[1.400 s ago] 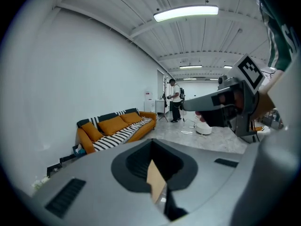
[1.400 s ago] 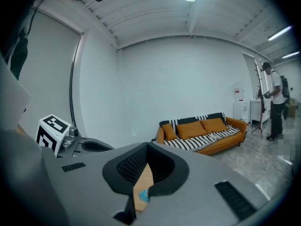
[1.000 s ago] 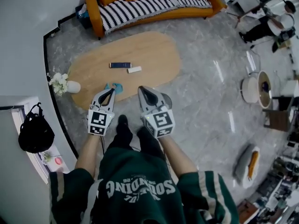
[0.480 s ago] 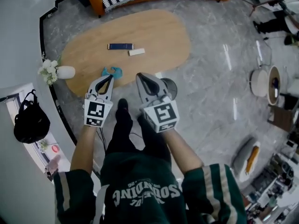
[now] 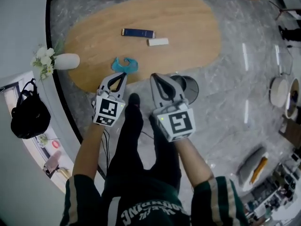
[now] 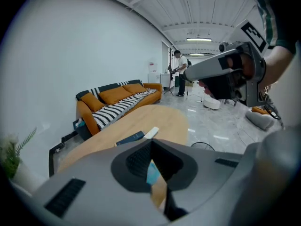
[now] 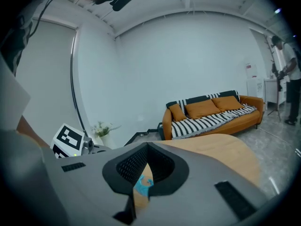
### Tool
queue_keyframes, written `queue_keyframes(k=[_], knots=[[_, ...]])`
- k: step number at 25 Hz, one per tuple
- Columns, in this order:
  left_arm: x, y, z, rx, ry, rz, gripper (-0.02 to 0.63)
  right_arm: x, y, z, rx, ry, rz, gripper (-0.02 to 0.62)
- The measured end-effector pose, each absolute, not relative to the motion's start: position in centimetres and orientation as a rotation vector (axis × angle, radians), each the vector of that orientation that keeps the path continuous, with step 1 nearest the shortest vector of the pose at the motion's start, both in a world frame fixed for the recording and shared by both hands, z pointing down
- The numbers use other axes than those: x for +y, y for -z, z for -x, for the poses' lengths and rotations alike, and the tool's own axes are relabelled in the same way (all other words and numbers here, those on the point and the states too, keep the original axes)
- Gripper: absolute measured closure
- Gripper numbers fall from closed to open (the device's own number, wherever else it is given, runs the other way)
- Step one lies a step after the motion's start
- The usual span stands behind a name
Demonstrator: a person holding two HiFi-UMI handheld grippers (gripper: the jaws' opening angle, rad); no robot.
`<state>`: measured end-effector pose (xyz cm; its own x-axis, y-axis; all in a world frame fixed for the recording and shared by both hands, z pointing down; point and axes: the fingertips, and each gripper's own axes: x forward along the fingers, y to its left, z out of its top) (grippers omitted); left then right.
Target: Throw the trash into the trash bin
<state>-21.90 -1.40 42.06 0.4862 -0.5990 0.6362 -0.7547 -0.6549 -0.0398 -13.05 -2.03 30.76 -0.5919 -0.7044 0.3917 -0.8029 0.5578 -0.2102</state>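
Note:
A crumpled blue piece of trash (image 5: pixel 125 65) lies near the front edge of the oval wooden table (image 5: pixel 188 27). My left gripper (image 5: pixel 120 76) hangs just short of it, shut and empty. My right gripper (image 5: pixel 158 77) is beside it, also shut with nothing held. The dark round trash bin (image 5: pixel 188 89) stands on the floor by the table's edge, just right of the right gripper. In the left gripper view the blue trash (image 6: pixel 153 173) shows through the gap below the closed left gripper (image 6: pixel 151 142). In the right gripper view the trash (image 7: pixel 142 187) lies under the right gripper (image 7: pixel 147 145).
A dark blue box (image 5: pixel 138 32) and a white bar (image 5: pixel 157 42) lie mid-table. A white vase with flowers (image 5: pixel 66 60) stands at the table's left end. An orange sofa (image 6: pixel 117 100) is behind the table. A black bag (image 5: pixel 28 119) hangs at left. A person (image 6: pixel 181 74) stands far off.
Both grippers have dropped lower and come closer to the table's front edge and the blue trash. The view has tilted further down, so the sofa has left the head view.

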Motion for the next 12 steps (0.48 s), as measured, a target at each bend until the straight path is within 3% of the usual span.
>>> queue_keyframes(k=[10,12], knots=[[-1.6,-49.3,22.3,-1.072,-1.039,-2.535,0.606,0.0,-39.5,12.4,-2.468,-0.619,-1.233,0.595],[-1.7,-51.3,22.7,-0.999,-1.127,-2.547,0.531,0.4,-40.9,12.5,-2.456,-0.637,-1.225,0.595]])
